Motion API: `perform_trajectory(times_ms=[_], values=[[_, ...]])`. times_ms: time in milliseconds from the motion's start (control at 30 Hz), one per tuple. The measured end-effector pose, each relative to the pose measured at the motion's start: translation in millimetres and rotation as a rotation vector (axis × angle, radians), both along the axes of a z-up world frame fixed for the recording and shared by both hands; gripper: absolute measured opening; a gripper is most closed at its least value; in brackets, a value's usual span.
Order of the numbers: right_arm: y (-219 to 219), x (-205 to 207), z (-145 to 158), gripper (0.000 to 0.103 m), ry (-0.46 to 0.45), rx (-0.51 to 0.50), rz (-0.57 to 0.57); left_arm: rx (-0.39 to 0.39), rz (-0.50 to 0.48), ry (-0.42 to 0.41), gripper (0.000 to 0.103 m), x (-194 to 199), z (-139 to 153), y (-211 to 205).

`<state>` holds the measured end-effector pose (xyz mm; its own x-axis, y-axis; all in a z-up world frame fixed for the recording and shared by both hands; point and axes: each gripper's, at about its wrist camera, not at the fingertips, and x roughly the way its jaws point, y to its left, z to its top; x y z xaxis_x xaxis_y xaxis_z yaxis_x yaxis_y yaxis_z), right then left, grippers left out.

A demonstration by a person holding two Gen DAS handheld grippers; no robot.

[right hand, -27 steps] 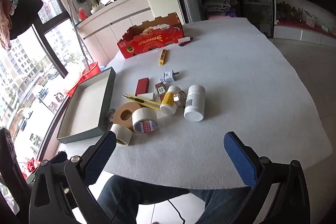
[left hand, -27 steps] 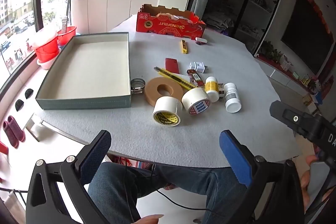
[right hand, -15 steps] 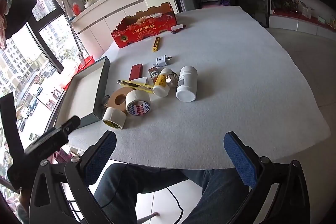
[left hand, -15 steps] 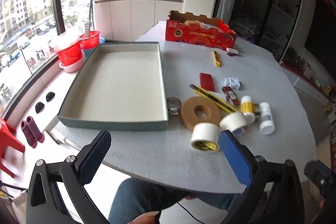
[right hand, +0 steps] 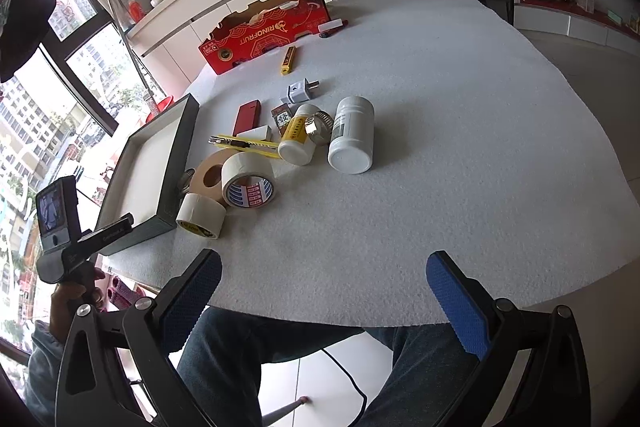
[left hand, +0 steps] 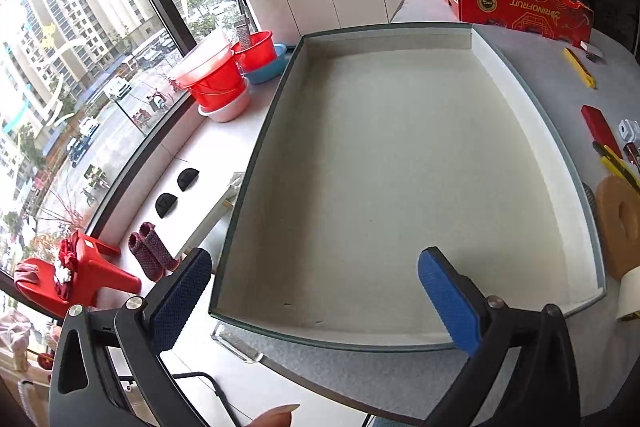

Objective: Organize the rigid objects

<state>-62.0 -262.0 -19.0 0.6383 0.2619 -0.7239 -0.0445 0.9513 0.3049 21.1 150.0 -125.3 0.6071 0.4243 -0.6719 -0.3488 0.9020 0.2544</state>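
An empty grey-green tray (left hand: 532, 107) with a cream floor sits at the table's left; it also shows in the right wrist view (right hand: 182, 147). My left gripper (left hand: 316, 291) is open and empty over the tray's near edge. My right gripper (right hand: 324, 287) is open and empty at the table's front edge. Loose items lie beside the tray: a brown tape roll (right hand: 208, 177), two white tape rolls (right hand: 248, 185), a yellow utility knife (right hand: 244, 143), two white bottles (right hand: 352, 141), a red case (right hand: 246, 117), a white plug (right hand: 300, 90), metal clamps (right hand: 320, 126).
A red cardboard fruit box (right hand: 264, 31) stands at the table's far side, with a yellow cutter (right hand: 289, 59) and a small white item (right hand: 332, 25) near it. Red buckets (left hand: 216, 83) and a red stool (left hand: 80, 279) are on the floor left of the table.
My left gripper has swung left and forward until the tray fills its view. My right gripper has edged closer to the table. Both stayed open.
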Motion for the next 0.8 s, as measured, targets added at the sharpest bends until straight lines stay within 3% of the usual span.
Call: perform_trajectory(times_ms=[67, 133, 233, 300, 333, 433, 533, 600, 633, 733, 800], values=[[3.4, 0.3, -1.8, 0.103, 0.007, 0.002, 0.009, 0.023, 0.020, 0.003, 0.103, -37.0, 8.1, 4.6], [7.3, -0.7, -5.1, 0.103, 0.007, 0.003, 0.018, -0.011, 0.020, 0.015, 0.103, -20.3, 24.6, 10.8], [10.5, 0.5, -8.6, 0.103, 0.010, -0.007, 0.016, -0.074, -0.093, -0.051, 0.103, -86.7, 58.4, -35.8], [10.9, 4.3, -9.7, 0.103, 0.022, -0.009, 0.010, -0.136, -0.179, -0.063, 0.103, -100.9, 87.5, -72.0], [10.2, 5.4, -10.3, 0.103, 0.028, -0.005, 0.007, -0.175, -0.217, -0.052, 0.103, -78.8, 102.9, -91.3], [4.9, 6.0, -13.4, 0.103, 0.044, 0.014, -0.012, -0.251, -0.324, -0.031, 0.103, -123.7, 98.8, -157.3], [-1.4, 4.5, -17.1, 0.103, 0.060, 0.018, -0.021, -0.223, -0.379, -0.010, 0.103, -87.6, 108.9, -201.9], [-6.8, 5.2, -19.4, 0.103, 0.065, 0.017, -0.034, -0.201, -0.390, 0.014, 0.103, -92.9, 109.1, -224.7], [-9.6, 5.3, -20.4, 0.103, 0.068, 0.022, -0.039, -0.207, -0.393, 0.021, 0.103, -75.9, 101.3, -230.2], [-17.6, 7.7, -23.5, 0.103, 0.077, 0.039, -0.059, -0.220, -0.392, 0.054, 0.103, -94.3, 90.5, -260.3], [-22.3, 12.3, -25.4, 0.103, 0.089, 0.042, -0.068, -0.217, -0.360, 0.069, 0.103, -85.4, 82.9, -257.3]])
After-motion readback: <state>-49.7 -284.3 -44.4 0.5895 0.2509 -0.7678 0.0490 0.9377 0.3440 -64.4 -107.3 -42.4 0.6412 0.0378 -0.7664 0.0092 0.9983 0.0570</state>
